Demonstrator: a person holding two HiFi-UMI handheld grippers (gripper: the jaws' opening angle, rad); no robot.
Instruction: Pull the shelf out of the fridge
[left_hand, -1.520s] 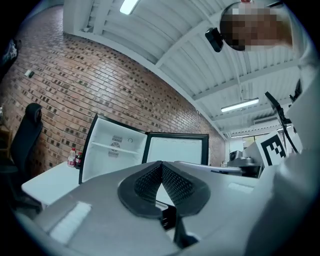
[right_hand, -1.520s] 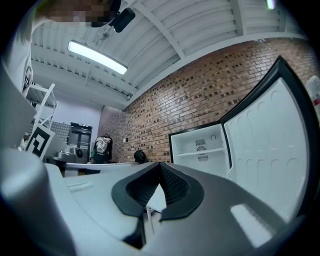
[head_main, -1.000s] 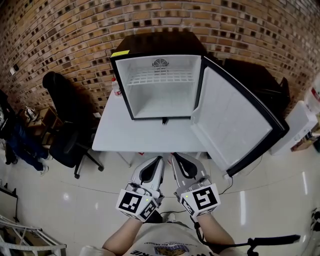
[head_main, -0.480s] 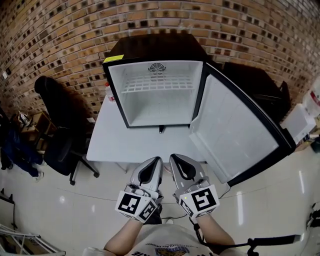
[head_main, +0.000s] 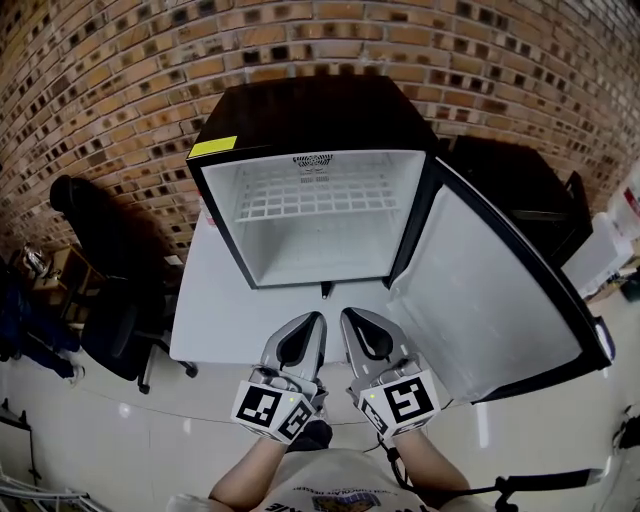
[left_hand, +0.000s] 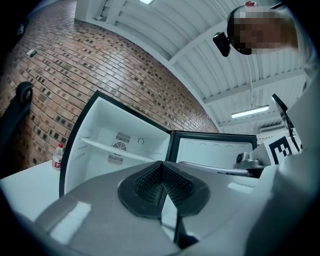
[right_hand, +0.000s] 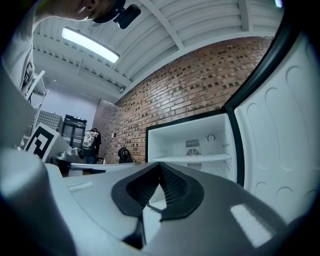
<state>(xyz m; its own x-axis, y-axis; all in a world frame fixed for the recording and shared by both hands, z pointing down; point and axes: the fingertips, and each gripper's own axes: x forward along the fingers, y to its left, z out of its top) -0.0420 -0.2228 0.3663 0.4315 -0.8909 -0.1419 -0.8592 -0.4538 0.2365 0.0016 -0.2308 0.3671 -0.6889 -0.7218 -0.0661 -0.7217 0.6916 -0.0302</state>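
Trouble is waiting: left gripper (head_main: 308, 322) and right gripper (head_main: 350, 318) are holding jaws together, empty; the shelf (head_main: 318, 197) is sitting inside the fridge (head_main: 300, 110), upper centre, so they could be only bumping it.

Fridge (head_main: 318, 215): nearer, larger in head view; left gripper (head_main: 318, 320), right gripper (head_main: 346, 316): tips now over table (head_main: 205, 320) edge
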